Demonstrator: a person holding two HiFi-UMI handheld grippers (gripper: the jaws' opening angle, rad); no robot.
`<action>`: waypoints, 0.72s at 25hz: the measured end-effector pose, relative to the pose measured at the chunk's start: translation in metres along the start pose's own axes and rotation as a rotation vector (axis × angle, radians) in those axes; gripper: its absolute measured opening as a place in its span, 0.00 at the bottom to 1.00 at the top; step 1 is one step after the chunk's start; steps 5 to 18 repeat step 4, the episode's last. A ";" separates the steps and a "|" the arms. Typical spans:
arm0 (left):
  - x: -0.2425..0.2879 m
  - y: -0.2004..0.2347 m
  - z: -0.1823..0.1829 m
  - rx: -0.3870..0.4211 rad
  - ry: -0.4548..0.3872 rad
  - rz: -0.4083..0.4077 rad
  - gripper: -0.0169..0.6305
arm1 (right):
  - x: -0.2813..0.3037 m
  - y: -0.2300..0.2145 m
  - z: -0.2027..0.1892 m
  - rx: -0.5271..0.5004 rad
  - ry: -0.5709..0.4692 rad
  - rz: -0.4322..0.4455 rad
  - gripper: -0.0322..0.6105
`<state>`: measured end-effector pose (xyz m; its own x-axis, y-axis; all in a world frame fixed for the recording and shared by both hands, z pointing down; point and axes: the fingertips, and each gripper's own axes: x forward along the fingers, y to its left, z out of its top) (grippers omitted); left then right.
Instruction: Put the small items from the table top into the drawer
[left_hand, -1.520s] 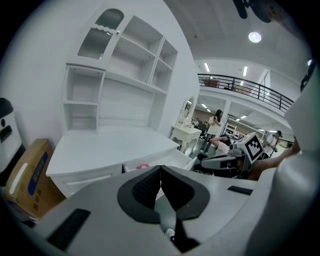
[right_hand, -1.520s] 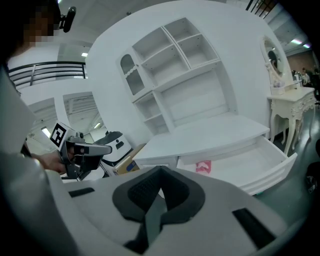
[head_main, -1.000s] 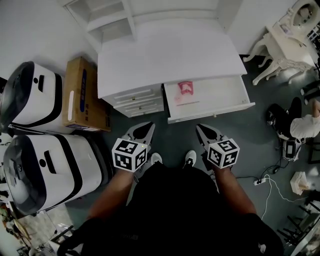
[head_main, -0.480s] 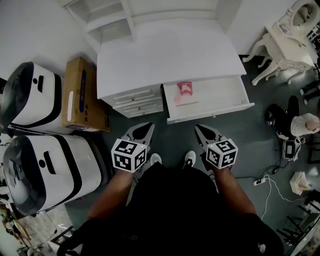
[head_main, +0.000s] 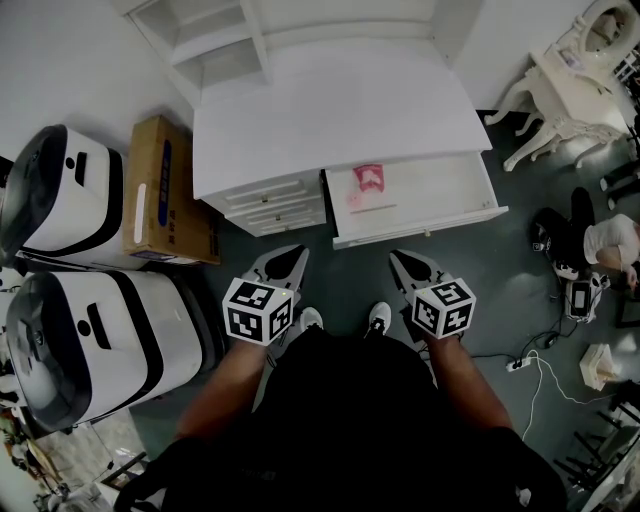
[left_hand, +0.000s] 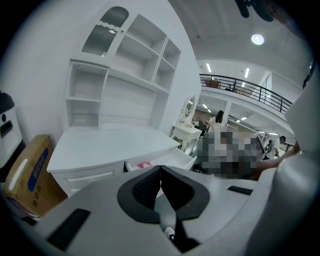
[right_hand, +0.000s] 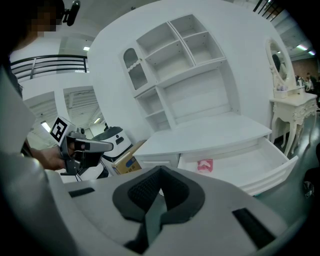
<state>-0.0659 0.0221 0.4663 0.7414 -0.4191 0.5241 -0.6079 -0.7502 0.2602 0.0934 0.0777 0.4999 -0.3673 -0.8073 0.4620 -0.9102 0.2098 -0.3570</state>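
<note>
A white desk (head_main: 330, 105) with a bare top stands ahead of me. Its right drawer (head_main: 420, 195) is pulled out and holds a small pink and white packet (head_main: 367, 177) at its left end. The packet also shows in the left gripper view (left_hand: 143, 165) and in the right gripper view (right_hand: 205, 165). My left gripper (head_main: 287, 260) and right gripper (head_main: 407, 265) are held low in front of the drawer, well short of it. Both are shut with nothing between the jaws.
A cardboard box (head_main: 165, 190) and two white machines (head_main: 70, 200) stand left of the desk. Small drawers (head_main: 275, 205) sit left of the open one. A white dressing table (head_main: 575, 80) and a seated person (head_main: 610, 245) are at the right, with cables (head_main: 545, 365) on the floor.
</note>
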 end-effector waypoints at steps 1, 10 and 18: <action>0.000 0.000 0.000 0.000 0.000 0.000 0.04 | 0.000 0.000 0.000 -0.001 0.000 0.000 0.09; 0.000 0.000 0.000 0.000 -0.002 0.000 0.04 | 0.000 0.001 0.000 -0.005 -0.001 0.001 0.09; 0.000 0.000 0.000 0.000 -0.002 0.000 0.04 | 0.000 0.001 0.000 -0.005 -0.001 0.001 0.09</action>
